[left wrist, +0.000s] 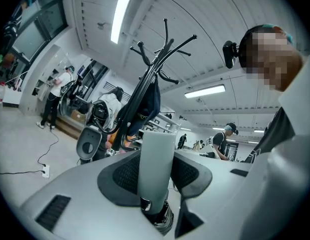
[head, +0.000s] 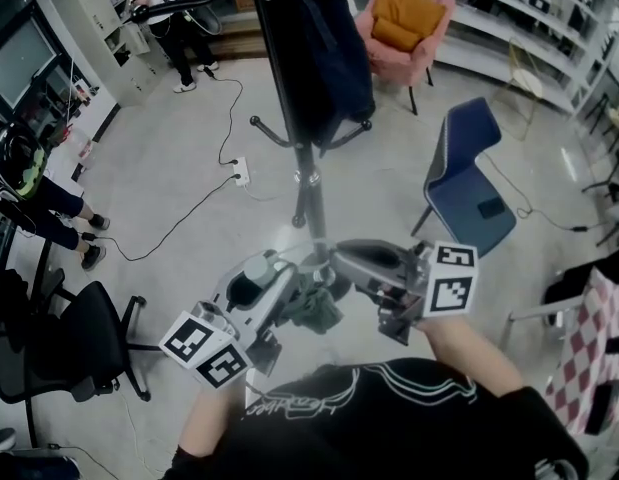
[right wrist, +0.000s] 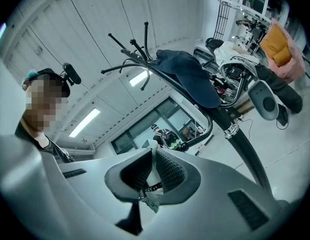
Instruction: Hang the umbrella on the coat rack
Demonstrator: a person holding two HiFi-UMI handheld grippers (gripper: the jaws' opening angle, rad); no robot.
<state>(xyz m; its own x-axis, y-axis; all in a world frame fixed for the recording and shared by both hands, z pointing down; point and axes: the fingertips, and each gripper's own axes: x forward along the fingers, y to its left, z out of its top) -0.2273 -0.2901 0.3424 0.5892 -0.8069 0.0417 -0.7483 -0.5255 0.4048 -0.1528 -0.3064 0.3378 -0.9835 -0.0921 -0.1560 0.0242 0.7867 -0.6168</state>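
Now the left gripper point(left wrist: 156, 171) clamps the folded dark-green umbrella point(head: 311, 308) by its pale grey handle point(left wrist: 156, 149), upright between the jaws. The right gripper point(right wrist: 153, 171) pinches its thin wrist strap point(right wrist: 151, 145). The black metal coat rack point(head: 289, 88) stands just ahead, its hooks point(left wrist: 142, 51) above both.

Your grippers: side by side, tips nearly meeting.
Left gripper point(left wrist: 157, 174) clamps the umbrella handle point(left wrist: 156, 156); right gripper point(right wrist: 152, 171) pinches a thin strap point(right wrist: 154, 158).

Pink armchair point(head: 430, 58), blue chair point(head: 467, 138), power strip point(head: 241, 172)
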